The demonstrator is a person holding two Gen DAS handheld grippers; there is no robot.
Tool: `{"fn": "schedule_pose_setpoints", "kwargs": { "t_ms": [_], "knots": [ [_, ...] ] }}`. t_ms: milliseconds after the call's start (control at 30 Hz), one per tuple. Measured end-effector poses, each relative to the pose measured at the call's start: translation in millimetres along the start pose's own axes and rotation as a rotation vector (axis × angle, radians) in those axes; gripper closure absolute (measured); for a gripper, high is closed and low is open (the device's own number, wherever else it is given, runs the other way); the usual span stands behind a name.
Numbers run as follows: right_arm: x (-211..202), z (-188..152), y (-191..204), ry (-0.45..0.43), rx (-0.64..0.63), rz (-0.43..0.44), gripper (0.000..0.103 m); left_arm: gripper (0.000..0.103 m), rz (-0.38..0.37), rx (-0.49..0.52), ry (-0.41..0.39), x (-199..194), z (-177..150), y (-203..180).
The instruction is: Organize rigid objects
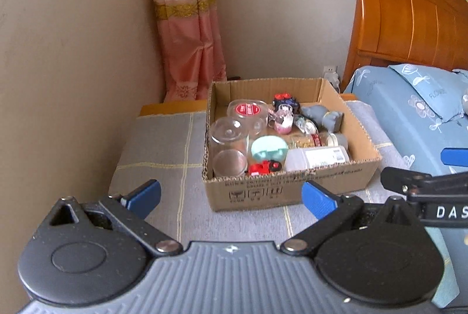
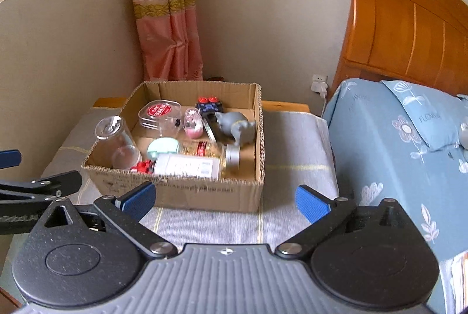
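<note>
A cardboard box (image 1: 257, 194) stands on a cloth-covered stand; it also shows in the right wrist view (image 2: 204, 191). Inside lie a clear glass jar (image 1: 228, 144), a red-lidded clear container (image 1: 248, 110), a mint round case (image 1: 267, 148), a red toy car (image 1: 264, 167), a white bottle (image 1: 316, 157), a grey animal figure (image 1: 324, 115) and a small pink cup (image 1: 283, 121). My left gripper (image 1: 231, 198) is open and empty just in front of the box. My right gripper (image 2: 225, 201) is open and empty, also in front of the box.
A grey checked cloth (image 1: 163, 150) covers the stand. A wall and a pink curtain (image 1: 187, 30) are behind and to the left. A bed with blue bedding (image 2: 395, 144) and a wooden headboard (image 2: 409, 30) is to the right. A wall plug (image 2: 318, 86) sits by the bed.
</note>
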State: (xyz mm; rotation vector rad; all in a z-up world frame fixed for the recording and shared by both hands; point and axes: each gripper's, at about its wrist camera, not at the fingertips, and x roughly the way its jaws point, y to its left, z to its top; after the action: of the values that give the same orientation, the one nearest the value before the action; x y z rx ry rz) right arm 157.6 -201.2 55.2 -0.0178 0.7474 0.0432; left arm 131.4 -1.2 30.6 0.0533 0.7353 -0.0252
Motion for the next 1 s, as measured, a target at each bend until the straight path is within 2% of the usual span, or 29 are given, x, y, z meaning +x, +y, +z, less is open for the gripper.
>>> {"fn": "schedule_pose_setpoints", "kwargs": {
  "t_ms": [200, 1000],
  "knots": [
    [-8.5, -8.5, 4.6, -0.017, -0.002, -0.031, 0.0, 0.001, 0.017, 0.003, 0.001, -7.2, -2.6, -2.4],
    [-17.7, -7.0, 2.2, -0.057, 0.007, -0.048, 0.0, 0.001, 0.072, 0.026, -0.026, -16.8, -0.7, -6.6]
  ]
}}
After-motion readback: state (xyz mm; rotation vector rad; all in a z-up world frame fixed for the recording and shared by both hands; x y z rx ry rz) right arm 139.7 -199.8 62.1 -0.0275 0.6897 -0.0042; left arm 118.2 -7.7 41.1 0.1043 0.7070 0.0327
